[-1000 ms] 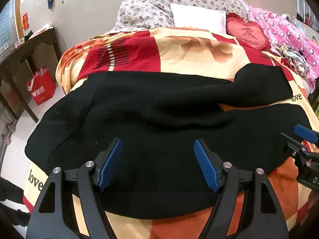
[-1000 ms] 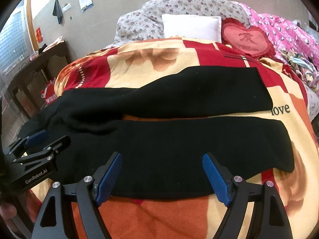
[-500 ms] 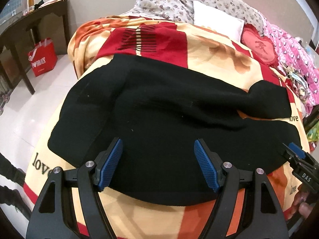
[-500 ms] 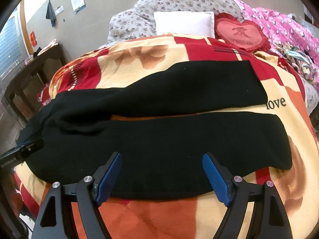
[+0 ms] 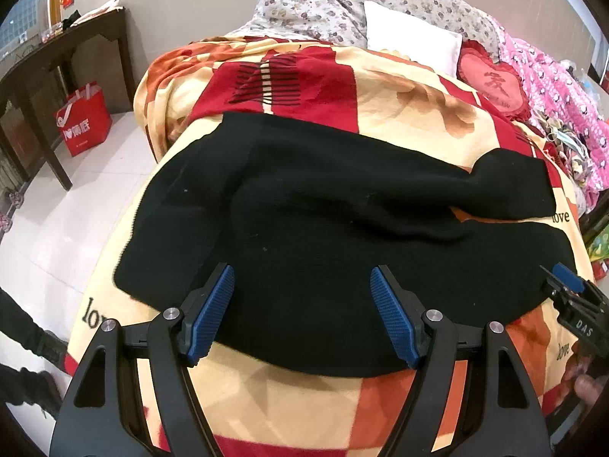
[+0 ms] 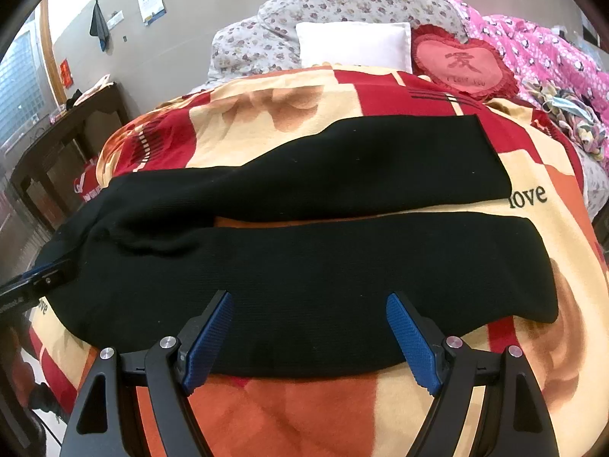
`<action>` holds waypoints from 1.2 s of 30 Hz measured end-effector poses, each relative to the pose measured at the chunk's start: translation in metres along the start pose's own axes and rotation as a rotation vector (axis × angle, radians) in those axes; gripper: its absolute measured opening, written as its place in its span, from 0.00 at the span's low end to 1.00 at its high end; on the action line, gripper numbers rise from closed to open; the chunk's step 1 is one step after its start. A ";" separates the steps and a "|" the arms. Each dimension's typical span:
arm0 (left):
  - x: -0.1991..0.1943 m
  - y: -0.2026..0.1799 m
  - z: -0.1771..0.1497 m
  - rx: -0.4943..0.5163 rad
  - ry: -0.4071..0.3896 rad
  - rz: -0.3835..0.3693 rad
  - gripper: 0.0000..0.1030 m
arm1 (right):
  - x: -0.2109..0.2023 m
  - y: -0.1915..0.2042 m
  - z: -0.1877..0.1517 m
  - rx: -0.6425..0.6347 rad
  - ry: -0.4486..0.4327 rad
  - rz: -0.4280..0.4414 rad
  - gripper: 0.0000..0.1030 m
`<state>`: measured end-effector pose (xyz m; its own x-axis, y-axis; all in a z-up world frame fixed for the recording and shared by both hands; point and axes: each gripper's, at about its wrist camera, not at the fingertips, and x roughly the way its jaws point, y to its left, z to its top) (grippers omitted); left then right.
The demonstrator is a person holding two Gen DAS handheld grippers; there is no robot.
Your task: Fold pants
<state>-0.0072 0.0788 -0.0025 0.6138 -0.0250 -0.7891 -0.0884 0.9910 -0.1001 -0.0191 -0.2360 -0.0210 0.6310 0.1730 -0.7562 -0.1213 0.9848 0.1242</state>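
Observation:
Black pants (image 5: 304,228) lie spread flat across a red, orange and cream blanket (image 5: 304,411) on the bed. The waist is at the left, the two legs run to the right, slightly apart (image 6: 342,266). My left gripper (image 5: 302,316) is open and empty, hovering over the near edge of the waist part. My right gripper (image 6: 308,342) is open and empty over the near edge of the near leg. The right gripper also shows at the right edge of the left wrist view (image 5: 571,297). The left gripper's tip shows at the left edge of the right wrist view (image 6: 34,282).
Floral pillows (image 6: 342,11), a white pillow (image 6: 354,43) and a red heart cushion (image 6: 460,64) lie at the head of the bed. A pink quilt (image 6: 552,57) is at the right. A dark wooden table (image 5: 57,61) and a red bag (image 5: 83,120) stand on the floor at left.
The left gripper has swung left along the pants toward the waist end and risen. The right gripper shifted slightly right along the near leg. Both stayed open. The pants have not moved.

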 end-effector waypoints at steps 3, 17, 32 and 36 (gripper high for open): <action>-0.003 0.008 0.001 -0.018 0.002 0.009 0.73 | -0.001 -0.010 -0.001 0.023 -0.003 -0.013 0.79; -0.012 0.047 -0.008 -0.069 0.063 0.003 0.73 | -0.011 -0.049 0.000 0.055 -0.032 -0.059 0.79; 0.027 0.062 -0.005 -0.195 0.119 0.001 0.73 | -0.027 -0.133 0.009 0.195 -0.032 -0.228 0.79; 0.039 0.053 -0.001 -0.166 0.125 0.019 0.73 | -0.020 -0.156 0.012 0.224 0.004 -0.275 0.79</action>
<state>0.0107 0.1302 -0.0391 0.5095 -0.0328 -0.8598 -0.2336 0.9565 -0.1749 -0.0034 -0.3932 -0.0175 0.6139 -0.0986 -0.7832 0.2244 0.9730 0.0534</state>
